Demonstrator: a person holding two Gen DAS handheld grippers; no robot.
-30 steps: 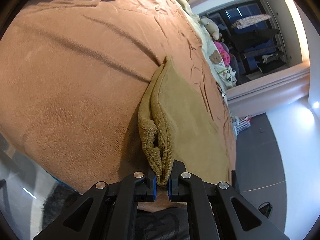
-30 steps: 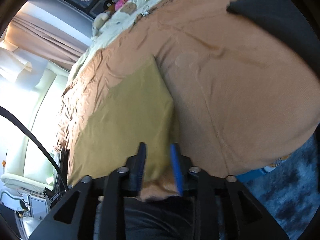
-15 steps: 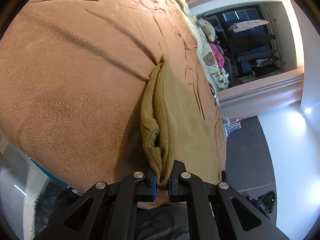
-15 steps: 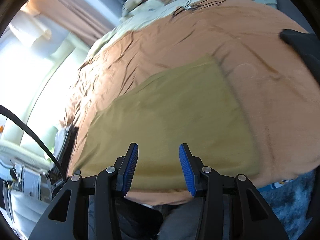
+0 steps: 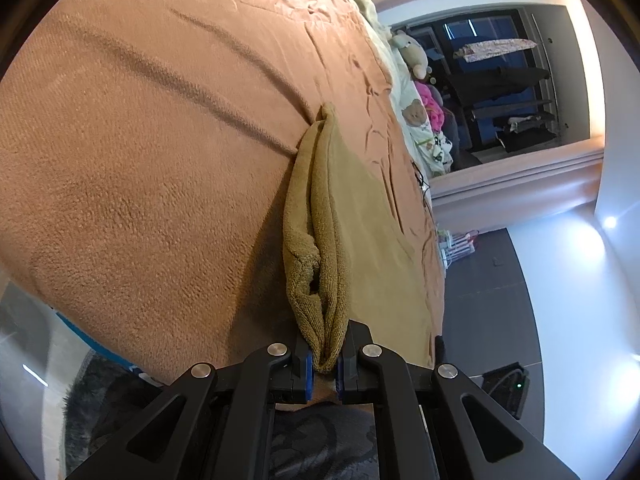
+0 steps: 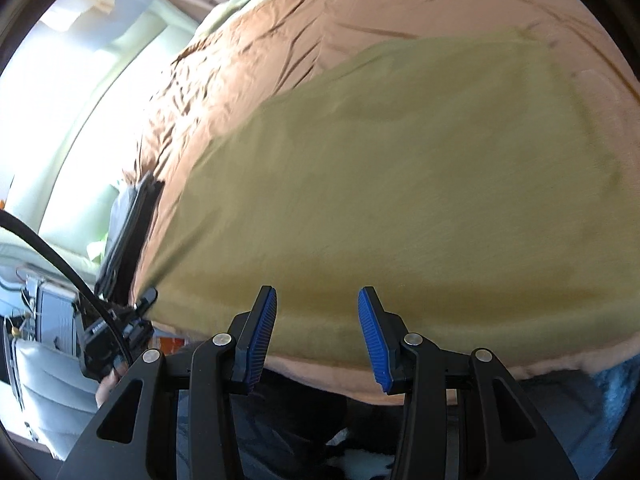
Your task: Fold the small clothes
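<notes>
Blue pads on the left claw [image 5: 323, 360] are clenched on a bunched corner of the towel [image 5: 320, 240]. The pinched bit stands up in a soft ridge that runs away from the claw, far across the bed [image 5: 140, 168]. To the right of the ridge the towel lies flat and smooth.

The right claw [image 6: 317, 322] grips nothing — its two blue pads [image 6: 264, 320] stand apart over the near edge of the towel [image 6: 400, 184], and they have just closed a little. No cloth is between them. I cannot tell if they touch the towel or only hang above it. The picture is a bit blurry.

The towel is mustard yellow. It is spread on the brown blanket [image 6: 280, 40], with its near edge close to the near side of the bed. A black thing [image 6: 128, 232] sits at the left side of the bed.

I think the step is to get a second hold, so both claws can lift the near edge and fold it over. To do it well, the right claw should come down on the near right corner — not the middle — and pinch just the towel, not the blanket under it. The left claw should keep its hold tight and not tug. If both rise together and level, I think the fold should land straight and corners can meet.
</notes>
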